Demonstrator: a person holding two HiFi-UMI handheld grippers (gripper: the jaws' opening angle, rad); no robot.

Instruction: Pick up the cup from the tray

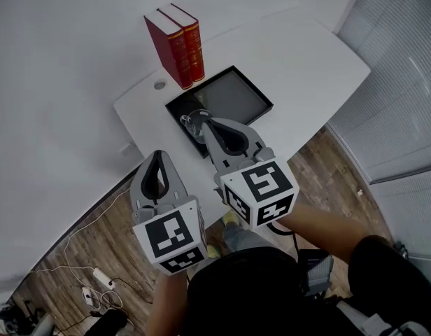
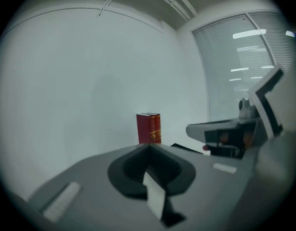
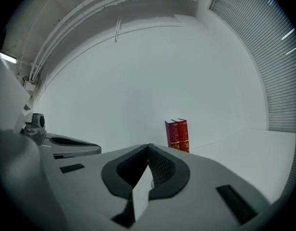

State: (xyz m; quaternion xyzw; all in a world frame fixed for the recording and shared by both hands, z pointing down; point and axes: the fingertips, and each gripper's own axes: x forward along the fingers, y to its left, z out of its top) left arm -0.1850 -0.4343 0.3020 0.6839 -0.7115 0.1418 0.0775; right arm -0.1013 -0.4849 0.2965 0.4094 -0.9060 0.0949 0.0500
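Note:
A clear glass cup (image 1: pixel 192 122) stands in the near left corner of the black tray (image 1: pixel 238 94) on the white table (image 1: pixel 306 68). My right gripper (image 1: pixel 204 122) hovers over that corner, its shut tips right beside the cup and hiding part of it. In the right gripper view the right gripper (image 3: pixel 148 146) has its jaws together with nothing between them. My left gripper (image 1: pixel 158 155) hangs off the table's near left edge, also shut and empty; the left gripper view shows the left gripper (image 2: pixel 149 146) closed, with the tray's edge just visible beyond.
Two red books (image 1: pixel 176 43) stand upright behind the tray, near a round grommet (image 1: pixel 159 85). Window blinds (image 1: pixel 404 82) run along the right. Cables and a power strip (image 1: pixel 96 280) lie on the wood floor at lower left.

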